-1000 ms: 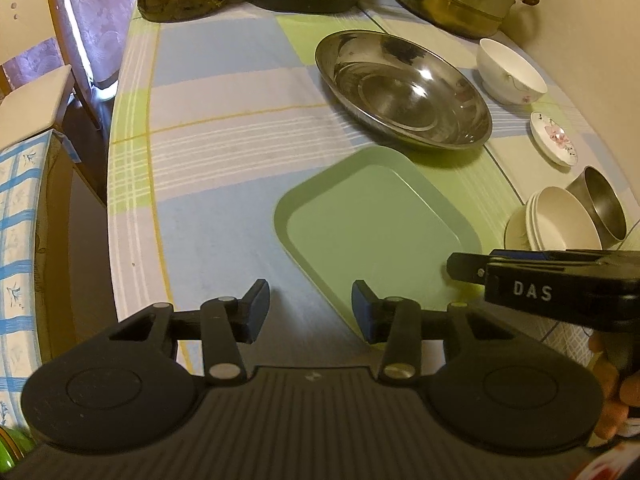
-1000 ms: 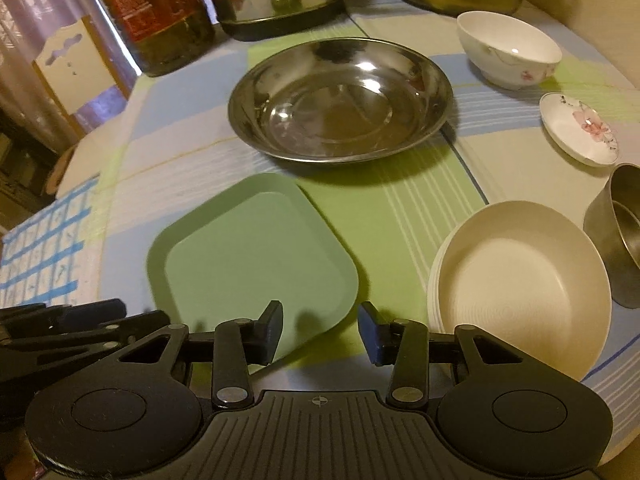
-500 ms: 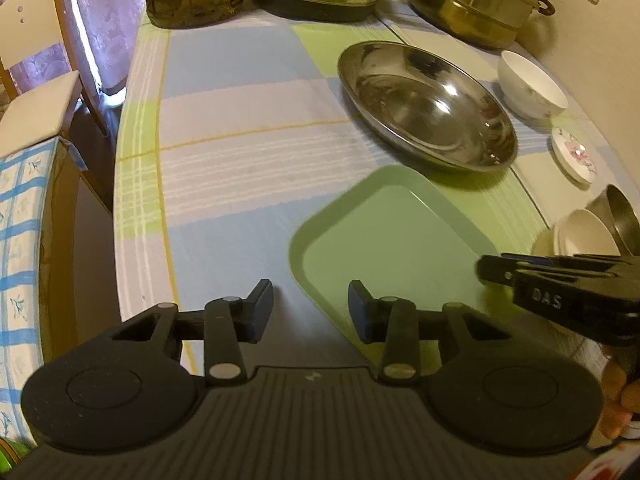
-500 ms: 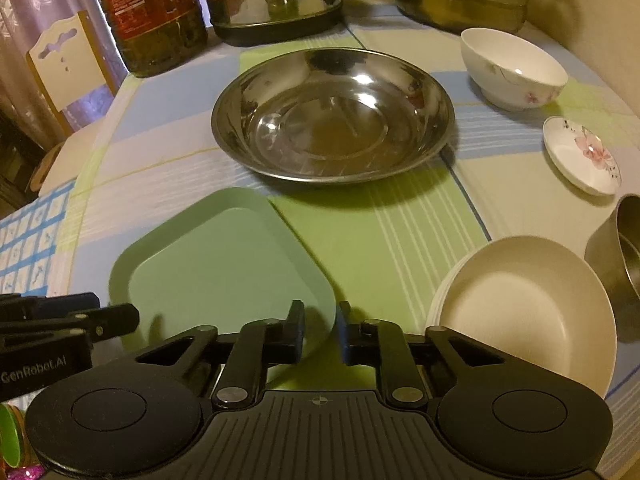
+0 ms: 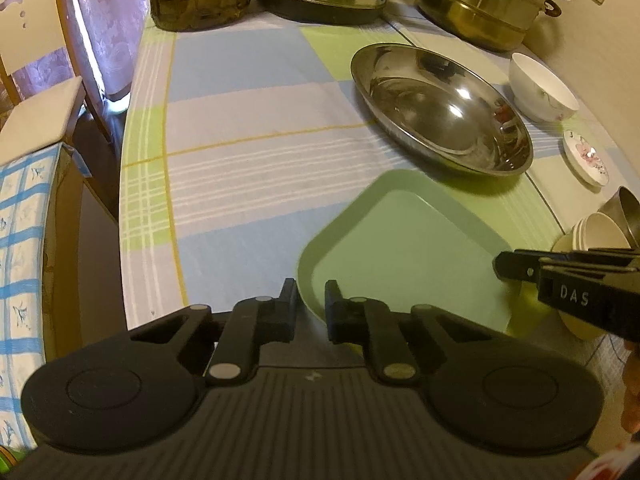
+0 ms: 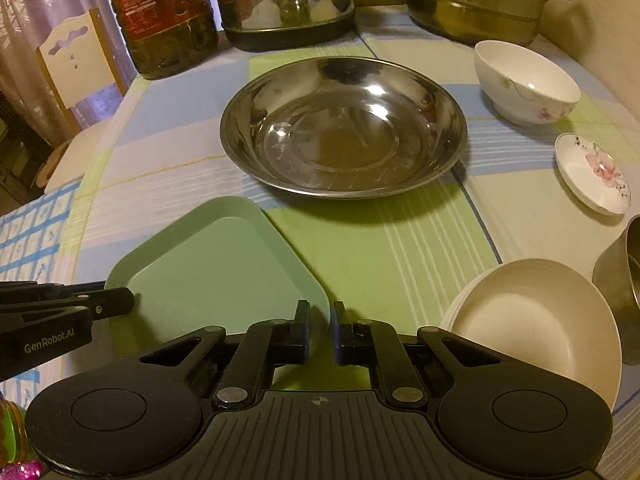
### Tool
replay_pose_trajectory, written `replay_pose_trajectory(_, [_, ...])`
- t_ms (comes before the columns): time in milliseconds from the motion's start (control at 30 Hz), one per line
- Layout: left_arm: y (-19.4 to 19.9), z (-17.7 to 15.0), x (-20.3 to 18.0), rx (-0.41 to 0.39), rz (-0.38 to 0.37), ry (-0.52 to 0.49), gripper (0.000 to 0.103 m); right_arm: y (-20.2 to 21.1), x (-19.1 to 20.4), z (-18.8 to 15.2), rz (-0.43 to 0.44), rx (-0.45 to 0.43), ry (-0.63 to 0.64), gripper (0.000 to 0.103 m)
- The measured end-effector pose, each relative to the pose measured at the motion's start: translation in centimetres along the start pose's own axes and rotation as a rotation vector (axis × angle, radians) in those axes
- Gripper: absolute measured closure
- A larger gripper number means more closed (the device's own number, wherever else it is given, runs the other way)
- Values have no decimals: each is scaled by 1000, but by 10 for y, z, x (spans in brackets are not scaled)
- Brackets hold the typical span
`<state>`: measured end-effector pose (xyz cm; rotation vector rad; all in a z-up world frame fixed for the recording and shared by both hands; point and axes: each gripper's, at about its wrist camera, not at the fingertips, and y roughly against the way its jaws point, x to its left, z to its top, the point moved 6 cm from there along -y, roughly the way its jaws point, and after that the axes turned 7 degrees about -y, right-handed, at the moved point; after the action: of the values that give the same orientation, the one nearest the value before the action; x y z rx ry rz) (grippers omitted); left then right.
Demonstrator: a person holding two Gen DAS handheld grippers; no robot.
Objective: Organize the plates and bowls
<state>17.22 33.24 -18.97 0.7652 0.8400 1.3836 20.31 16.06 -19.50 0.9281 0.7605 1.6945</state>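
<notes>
I close the left gripper (image 5: 311, 307) and the narrow right gripper (image 6: 321, 326) on opposite corners of the green plate (image 5: 404, 256) for a level lift.

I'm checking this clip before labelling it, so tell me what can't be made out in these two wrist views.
- Left wrist view: the stack of cream round plates is mostly hidden behind the right claw.
- Right wrist view: the steel cup is cut off by the right edge.
- Both views: whether either claw's pads actually press the pale green square tray is unclear; each claw's own body covers the tray's near rim.
- Left claw: its jaws are closing.
</notes>
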Motion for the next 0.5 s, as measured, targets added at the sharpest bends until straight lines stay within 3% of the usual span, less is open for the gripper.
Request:
replay_pose_trajectory(267, [20, -5, -4, -9, -24, 32, 90, 16, -1, 8, 29, -33, 2, 92])
replay_pose_trajectory(500, [44, 10, -11, -64, -32, 9, 91, 36, -5, 17, 56, -76, 0, 92])
